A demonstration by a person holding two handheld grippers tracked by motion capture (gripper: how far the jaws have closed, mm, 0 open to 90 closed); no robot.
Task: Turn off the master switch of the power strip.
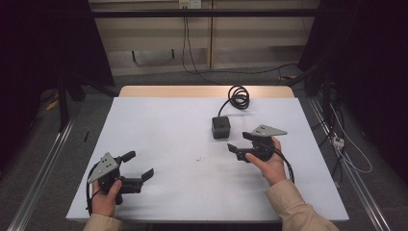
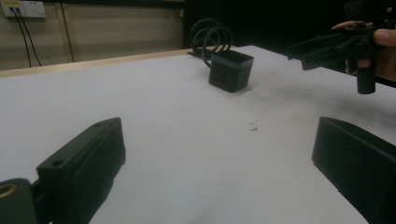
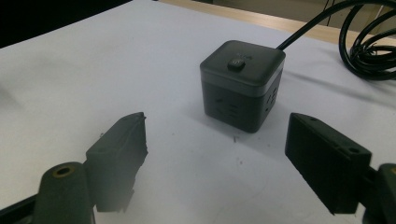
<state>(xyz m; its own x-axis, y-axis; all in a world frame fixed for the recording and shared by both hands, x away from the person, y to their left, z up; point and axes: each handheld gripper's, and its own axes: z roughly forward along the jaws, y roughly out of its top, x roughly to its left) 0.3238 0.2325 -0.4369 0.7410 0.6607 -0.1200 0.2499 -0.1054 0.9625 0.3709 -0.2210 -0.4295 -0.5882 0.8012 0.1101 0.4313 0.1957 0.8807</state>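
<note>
A dark cube-shaped power strip (image 3: 242, 84) sits on the white worktop (image 1: 159, 125), right of centre toward the far edge, with its black cable (image 1: 237, 97) running back to a loose coil near the wooden border. The cube looks like hard, smooth plastic with rounded corners, a small button on its top face and sockets in its sides; it is probably rigid and fairly light, though the stiff cable may drag or tug as it moves. The flat opposite side faces seem the best place to take hold, since the slick shell could slip if pinched at the corners. Just in front of it the right tool (image 1: 240, 143) points at the cube with its jaws wide apart and nothing between them, the cube apart from both. The left tool (image 1: 139, 165) rests low at the near left of the worktop, well away, its jaws likewise spread and empty. A tiny dark speck (image 2: 253, 125) marks the matte sheet between them.
</note>
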